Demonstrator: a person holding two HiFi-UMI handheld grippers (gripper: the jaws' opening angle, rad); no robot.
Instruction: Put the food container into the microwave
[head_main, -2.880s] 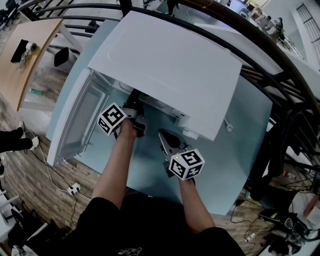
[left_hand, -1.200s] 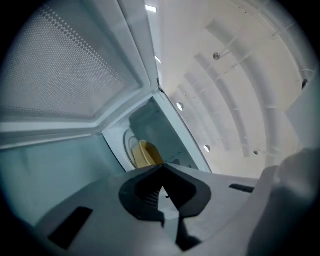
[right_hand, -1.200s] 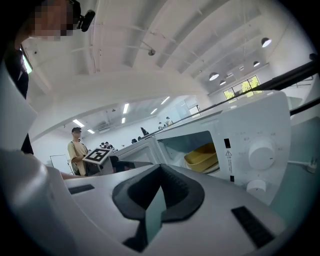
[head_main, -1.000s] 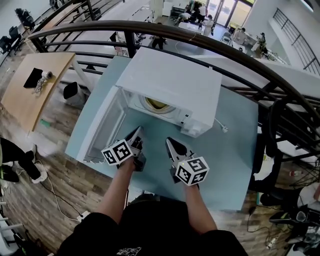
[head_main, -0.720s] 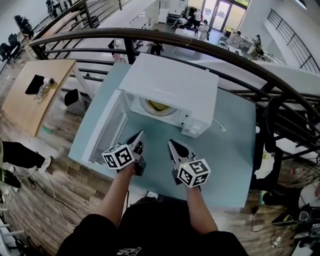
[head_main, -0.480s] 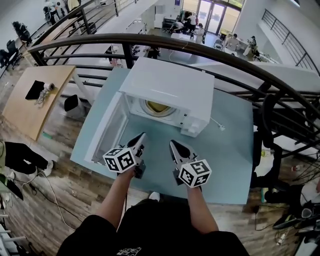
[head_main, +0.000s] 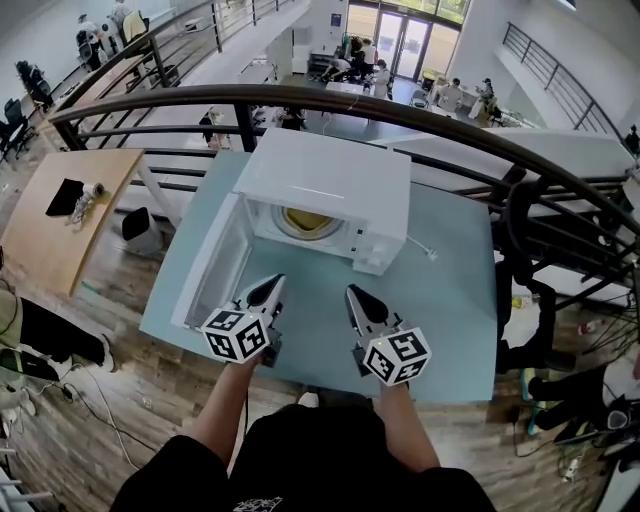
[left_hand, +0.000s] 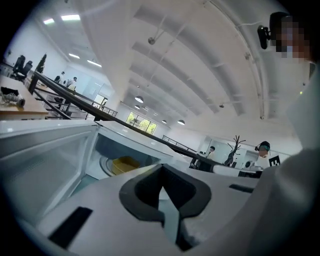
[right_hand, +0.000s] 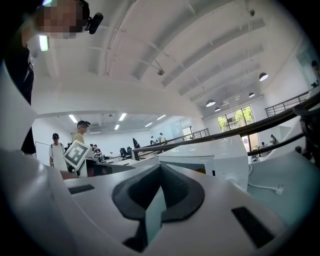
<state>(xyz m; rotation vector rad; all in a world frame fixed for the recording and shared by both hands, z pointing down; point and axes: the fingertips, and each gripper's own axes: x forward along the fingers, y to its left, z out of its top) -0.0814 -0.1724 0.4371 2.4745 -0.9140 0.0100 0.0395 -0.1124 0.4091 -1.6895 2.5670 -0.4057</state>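
Open-plan office, mezzanine level. Curved black railing ahead of the left gripper. Beyond the railing, a lower floor with people at desks and glass doors. Wooden desk off to the gripper's left. Ceiling lights overhead.

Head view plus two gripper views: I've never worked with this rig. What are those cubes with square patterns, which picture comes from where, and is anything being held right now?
There is no robot arm here: a person holds a hand-held gripper in each hand, and the patterned cubes are parts of those tools. The head view looks down from the person's head, with the left hand-held gripper at its left and the right hand-held gripper at its right, both over a pale blue table. Each gripper view looks along one tool's own jaws. On the table stands a white microwave with its door swung open, and a yellow food container sits inside it. Both pairs of jaws are closed with nothing between them, so nothing is held.
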